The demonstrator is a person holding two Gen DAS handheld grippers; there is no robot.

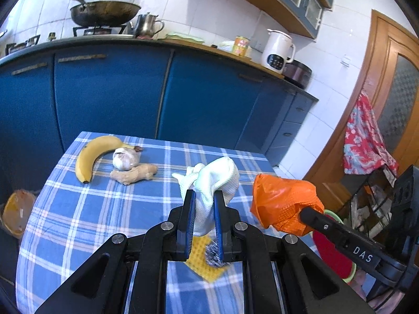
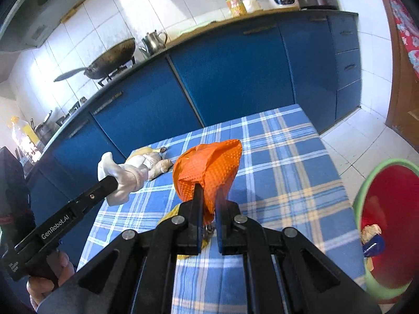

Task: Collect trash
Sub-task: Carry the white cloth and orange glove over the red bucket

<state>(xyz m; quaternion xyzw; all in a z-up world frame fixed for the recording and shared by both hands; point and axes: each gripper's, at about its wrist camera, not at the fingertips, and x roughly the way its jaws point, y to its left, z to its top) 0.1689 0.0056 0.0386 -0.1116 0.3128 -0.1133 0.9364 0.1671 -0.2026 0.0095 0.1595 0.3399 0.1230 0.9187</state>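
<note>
One table [image 1: 78,217] carries one banana [image 1: 90,154], one ginger root [image 1: 133,174] and one garlic bulb [image 1: 124,158] near its far left corner. Left tongs [image 1: 204,196] grip one white cloth [image 1: 217,180]; right tongs [image 2: 209,196] clamp one orange bag [image 2: 209,164] above the table's middle.

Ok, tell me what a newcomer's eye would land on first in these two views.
Brightest is the crumpled orange plastic bag, pinched in the right gripper above the blue checked tablecloth. Next, the white waffle-weave cloth clamped in the left gripper, lifted over a yellow sponge cloth. At the table's far left corner lie a yellow banana, a garlic bulb and a ginger root; a green-rimmed red bin stands to the right.
</note>
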